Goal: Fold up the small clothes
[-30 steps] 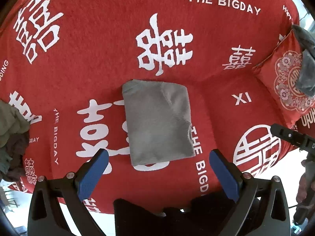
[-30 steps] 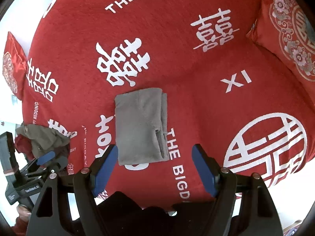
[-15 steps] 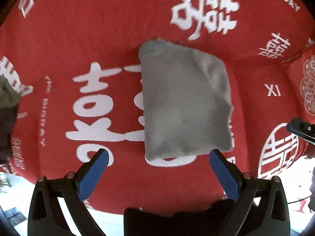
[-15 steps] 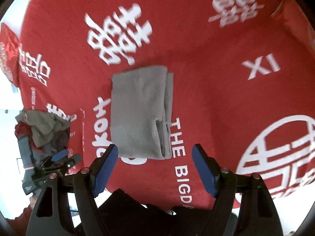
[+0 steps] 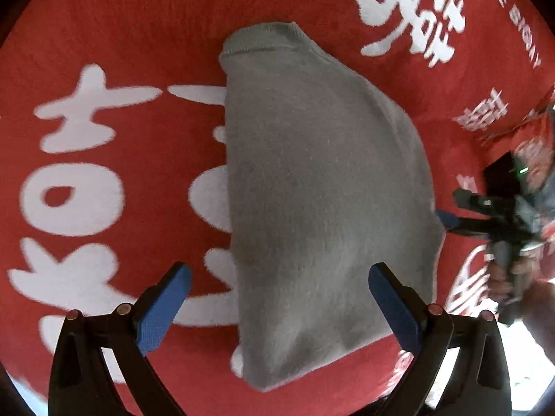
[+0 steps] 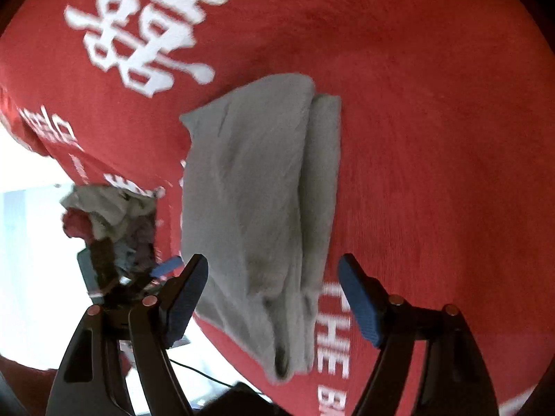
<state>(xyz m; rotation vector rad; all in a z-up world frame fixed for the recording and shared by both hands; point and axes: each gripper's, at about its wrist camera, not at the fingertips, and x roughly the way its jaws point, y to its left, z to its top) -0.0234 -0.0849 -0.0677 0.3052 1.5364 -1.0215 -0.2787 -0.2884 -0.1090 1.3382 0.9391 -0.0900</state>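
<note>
A grey garment [image 5: 322, 201], folded into a rectangle, lies on a red blanket [image 5: 114, 34] printed with white characters. My left gripper [image 5: 277, 291] hovers open close above the garment's near left edge, nothing between its blue pads. In the right wrist view the same grey garment [image 6: 256, 187] shows its layered fold along the right side. My right gripper [image 6: 274, 284] stands open over the garment's near end, its pads apart from the cloth. The right gripper [image 5: 451, 220] also appears in the left wrist view at the garment's right edge, held by a hand.
A pile of loose clothes [image 6: 107, 215] sits at the blanket's left edge, next to the left gripper [image 6: 166, 265] as the right wrist view shows it. The blanket's near edge [image 6: 222, 332] drops off to a pale floor. A red patterned cushion [image 5: 534, 145] lies far right.
Both grippers have come down toward the grey garment, which now fills much more of each view. Both stay open. The garment has not moved.
</note>
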